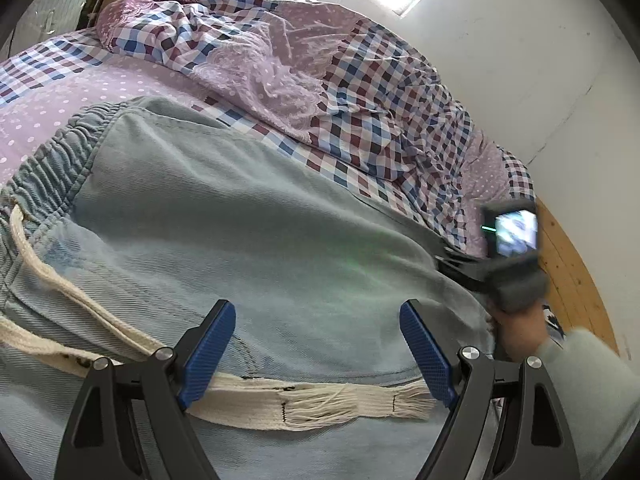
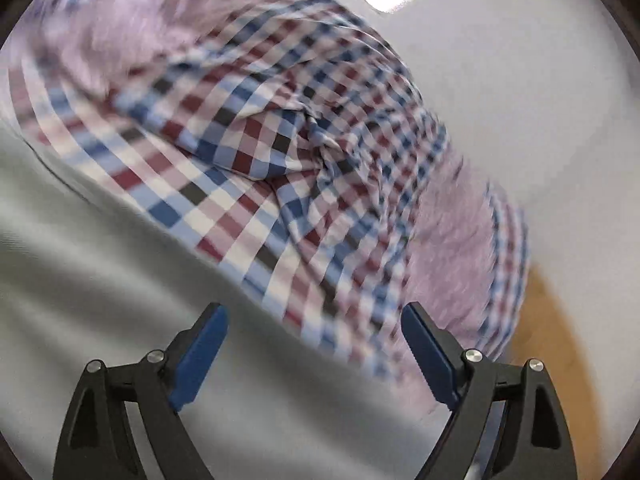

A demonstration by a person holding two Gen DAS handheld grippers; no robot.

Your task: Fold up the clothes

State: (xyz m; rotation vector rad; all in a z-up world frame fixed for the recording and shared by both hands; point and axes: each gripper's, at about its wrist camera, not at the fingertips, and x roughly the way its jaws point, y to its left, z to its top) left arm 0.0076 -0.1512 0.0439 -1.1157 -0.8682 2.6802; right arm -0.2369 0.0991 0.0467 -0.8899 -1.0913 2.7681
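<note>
1. While the checked quilt (image 1: 248,44) sits bunched at the back, the bed (image 1: 48,116) carries the lt-blue trousers (image 1: 240,216), spread flat w/ waistband at left.
2. L gripper (image 1: 316,344) hangs over trousers, jaws spread, cream drawstring (image 1: 256,400) lying below them, not pinched.
3. R gripper (image 2: 316,348), jaws spread, nothing btwn; view blurred.

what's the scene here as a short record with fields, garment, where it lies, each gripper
garment: light blue jeans with elastic waistband and cream drawstring
surface: bed with checked and lilac quilt
left gripper: open, above the jeans, drawstring end lying between its fingers
right gripper: open, nothing between the fingers, view blurred
background: white wall, wooden floor
</note>
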